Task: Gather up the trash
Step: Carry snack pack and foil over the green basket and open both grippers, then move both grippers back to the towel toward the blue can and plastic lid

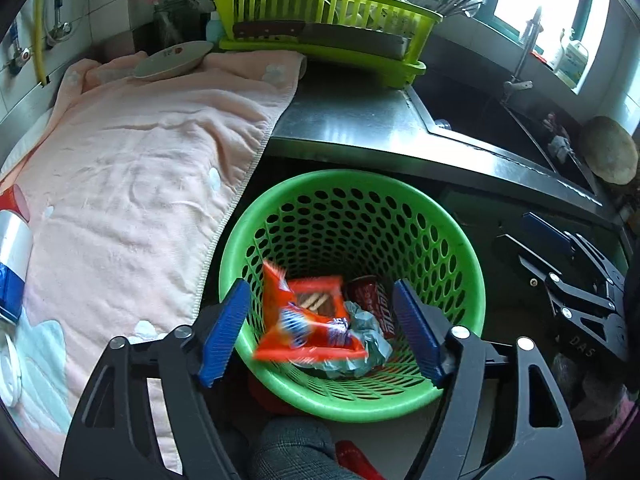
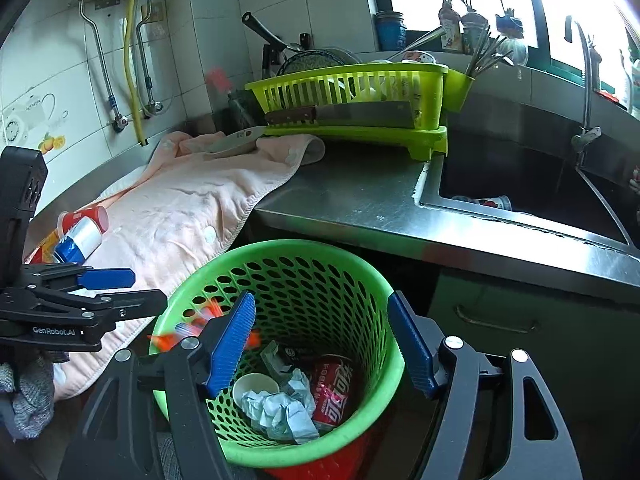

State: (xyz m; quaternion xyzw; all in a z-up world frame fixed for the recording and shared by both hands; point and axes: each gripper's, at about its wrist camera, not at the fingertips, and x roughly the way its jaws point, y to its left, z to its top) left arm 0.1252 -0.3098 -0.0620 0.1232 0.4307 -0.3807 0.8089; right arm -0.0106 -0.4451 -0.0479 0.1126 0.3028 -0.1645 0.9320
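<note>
A green perforated trash basket [image 1: 460, 256] [image 2: 384, 304] stands below the steel counter edge. My left gripper [image 1: 322, 326] is open above it. An orange snack wrapper [image 1: 304, 320] is blurred between its jaws, free of both pads, over the basket; it shows as an orange blur in the right wrist view [image 2: 170, 340]. In the basket lie a red cola can [image 2: 334, 392], crumpled paper [image 2: 280, 408] and a white cup [image 2: 252, 388]. My right gripper [image 2: 322, 344] is open and empty over the basket. A red, silver and blue can [image 2: 82, 236] lies on the pink towel [image 2: 188, 216].
A green dish rack [image 2: 360, 96] with a cleaver stands at the back of the counter [image 2: 352, 196]. A plate [image 2: 236, 144] rests on the towel's far end. The sink [image 2: 532, 192] is to the right, with a tap. Tiled wall with pipes lies behind.
</note>
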